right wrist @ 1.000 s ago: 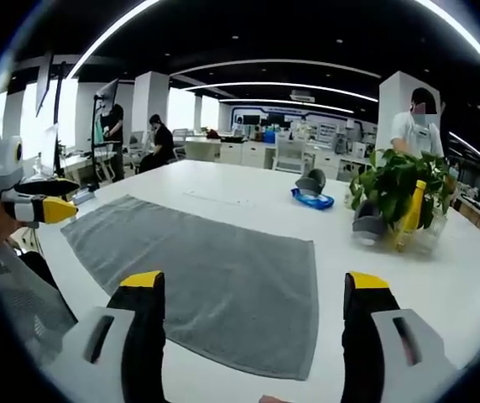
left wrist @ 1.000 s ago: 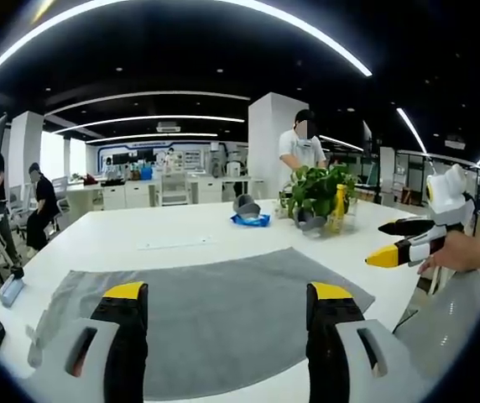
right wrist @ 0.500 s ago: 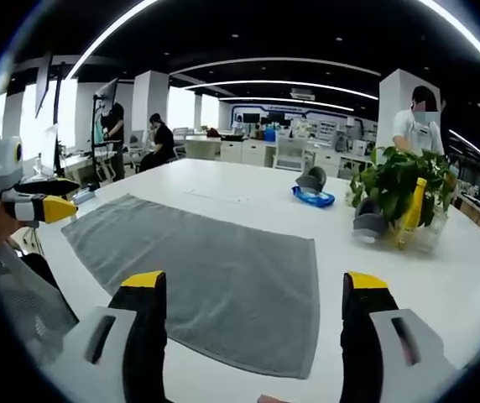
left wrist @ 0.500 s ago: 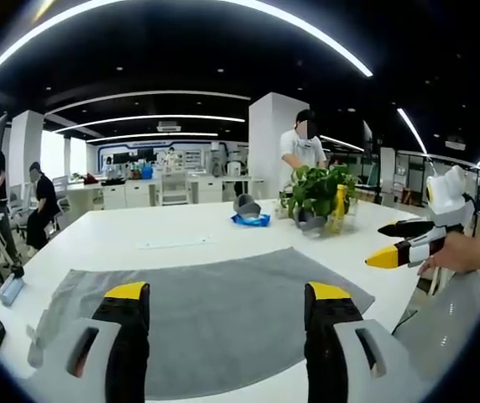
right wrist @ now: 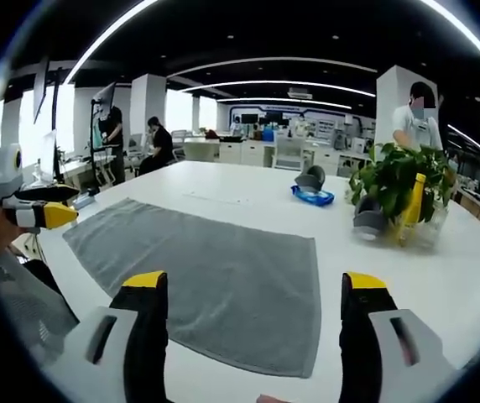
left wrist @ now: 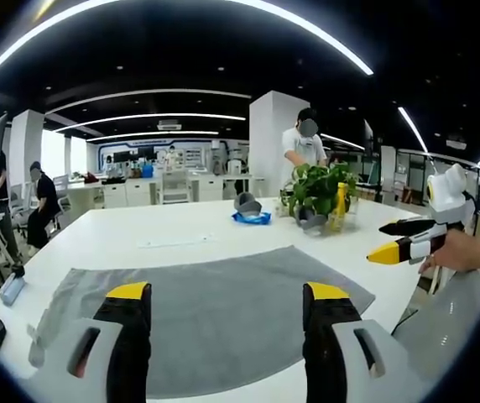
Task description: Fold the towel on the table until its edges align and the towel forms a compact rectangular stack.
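A grey towel (left wrist: 223, 311) lies spread flat on the white table (left wrist: 164, 235); in the right gripper view the same towel (right wrist: 215, 269) stretches from near left to centre. My left gripper (left wrist: 223, 298) hovers open above the towel's near edge, nothing between its yellow-tipped fingers (left wrist: 127, 294). My right gripper (right wrist: 253, 285) is open too, over the towel's near right part. The right gripper (left wrist: 404, 243) shows at the right edge of the left gripper view, held by a hand beyond the towel's corner. The left gripper (right wrist: 34, 210) shows at the left of the right gripper view.
A potted green plant (left wrist: 320, 197) with a yellow bottle stands at the far right of the table, also plant (right wrist: 395, 193). A blue-and-grey object (left wrist: 248, 214) lies behind the towel. People stand and sit in the background. A white paper strip (left wrist: 173, 244) lies past the towel.
Both grippers stay open and nearly still; the right gripper view has shifted very slightly. The towel has not moved.
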### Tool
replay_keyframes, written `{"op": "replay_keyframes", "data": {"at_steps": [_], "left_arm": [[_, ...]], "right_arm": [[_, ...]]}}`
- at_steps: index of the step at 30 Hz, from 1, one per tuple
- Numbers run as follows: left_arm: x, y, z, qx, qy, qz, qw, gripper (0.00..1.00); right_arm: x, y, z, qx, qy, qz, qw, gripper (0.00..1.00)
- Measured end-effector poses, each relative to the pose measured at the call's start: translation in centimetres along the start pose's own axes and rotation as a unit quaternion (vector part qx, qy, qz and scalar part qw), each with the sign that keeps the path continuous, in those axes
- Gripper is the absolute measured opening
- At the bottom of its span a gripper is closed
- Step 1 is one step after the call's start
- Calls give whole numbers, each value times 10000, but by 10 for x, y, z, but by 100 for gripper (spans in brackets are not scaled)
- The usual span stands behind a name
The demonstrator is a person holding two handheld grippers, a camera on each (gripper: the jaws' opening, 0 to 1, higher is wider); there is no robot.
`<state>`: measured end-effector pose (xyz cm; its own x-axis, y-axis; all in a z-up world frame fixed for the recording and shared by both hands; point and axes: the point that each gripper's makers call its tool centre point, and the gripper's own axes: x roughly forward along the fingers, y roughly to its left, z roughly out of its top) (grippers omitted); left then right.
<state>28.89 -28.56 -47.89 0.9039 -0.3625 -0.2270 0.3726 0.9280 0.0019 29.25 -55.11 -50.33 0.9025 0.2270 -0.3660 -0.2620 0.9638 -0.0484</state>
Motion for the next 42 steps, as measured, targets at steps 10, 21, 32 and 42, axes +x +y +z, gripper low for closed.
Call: {"op": "replay_keyframes", "data": {"at_steps": [10,21,32,42], "left_arm": [[0,1,-2,17,49,6,10000,73],[1,2,-2,-51,56,12,10000,71],[0,2,-2,-12,89,39,10000,70],[1,13,-17,-73,421,299,9986,69]], "right_arm": [[0,0,-2,49,44,26,10000,83],[1,-3,1,-97,22,-55,9999,83],[1,-1,1,-21,26,9,10000,83],[6,6,-12,265,291,303,9988,82]]}}
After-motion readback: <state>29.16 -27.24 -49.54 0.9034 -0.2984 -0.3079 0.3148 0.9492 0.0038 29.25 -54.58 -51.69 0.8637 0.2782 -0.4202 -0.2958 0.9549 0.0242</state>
